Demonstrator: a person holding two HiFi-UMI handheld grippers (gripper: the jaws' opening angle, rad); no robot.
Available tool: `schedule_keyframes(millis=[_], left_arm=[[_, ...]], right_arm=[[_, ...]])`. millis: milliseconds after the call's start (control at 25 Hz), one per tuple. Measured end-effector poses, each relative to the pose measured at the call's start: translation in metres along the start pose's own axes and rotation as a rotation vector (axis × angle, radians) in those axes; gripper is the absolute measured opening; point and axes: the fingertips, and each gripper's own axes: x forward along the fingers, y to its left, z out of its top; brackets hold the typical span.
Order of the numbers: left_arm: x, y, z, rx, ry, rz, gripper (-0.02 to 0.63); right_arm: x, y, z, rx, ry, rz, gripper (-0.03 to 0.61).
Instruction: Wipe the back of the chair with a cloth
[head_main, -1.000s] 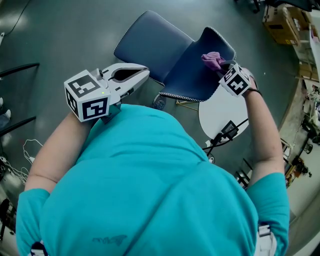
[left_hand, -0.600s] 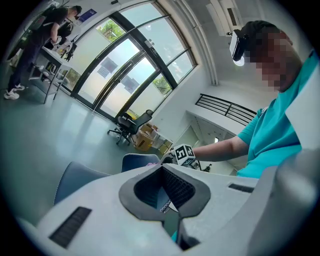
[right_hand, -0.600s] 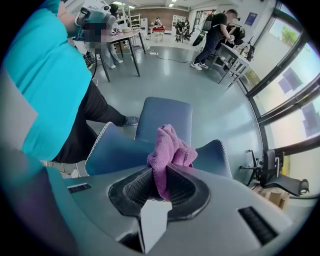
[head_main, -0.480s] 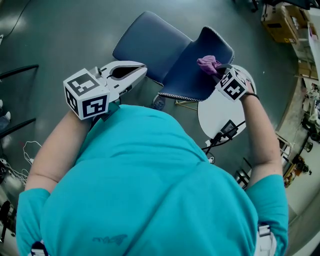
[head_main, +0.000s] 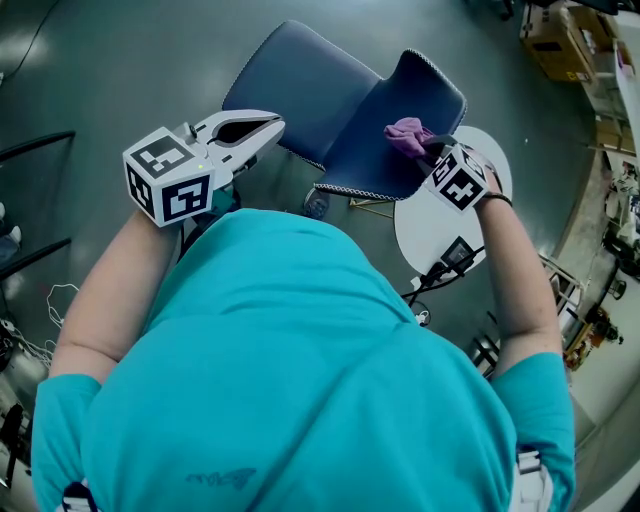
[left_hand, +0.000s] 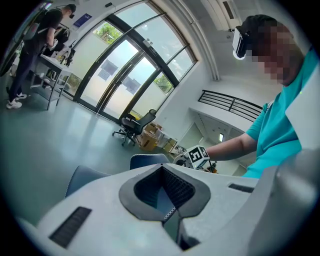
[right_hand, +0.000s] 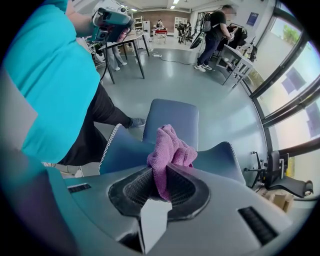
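Observation:
A dark blue chair stands below me, its seat (head_main: 290, 75) at the far side and its back (head_main: 385, 150) nearer me. My right gripper (head_main: 428, 150) is shut on a purple cloth (head_main: 405, 135), which rests against the upper part of the chair back. In the right gripper view the cloth (right_hand: 170, 145) bunches out past the jaws of the right gripper (right_hand: 162, 170), over the chair back (right_hand: 125, 150). My left gripper (head_main: 274, 122) hangs shut and empty above the chair's left side. The left gripper (left_hand: 161, 167) points over the chair back (left_hand: 147, 159).
A round white table (head_main: 440, 225) with a black cable and a small device (head_main: 456, 258) sits under my right arm. Cardboard boxes (head_main: 560, 40) lie at the far right. Desks with people (right_hand: 215, 30) and an office chair (right_hand: 282, 175) stand farther off on the grey floor.
My right gripper has slid the cloth leftward across the chair back. My left gripper has drifted slightly up and to the left, still shut.

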Motion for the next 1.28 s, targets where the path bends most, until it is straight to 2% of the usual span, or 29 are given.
schedule_keyframes(millis=[360, 1280], left_arm=[[0.004, -0.003, -0.005, -0.007, 0.008, -0.012, -0.005], [0.006, -0.002, -0.008, -0.024, 0.007, -0.029, -0.005]], right_arm=[[0.001, 0.020, 0.002, -0.015, 0.000, 0.027, 0.058], [0.010, 0.103, 0.018, -0.046, 0.014, 0.142, 0.058]])
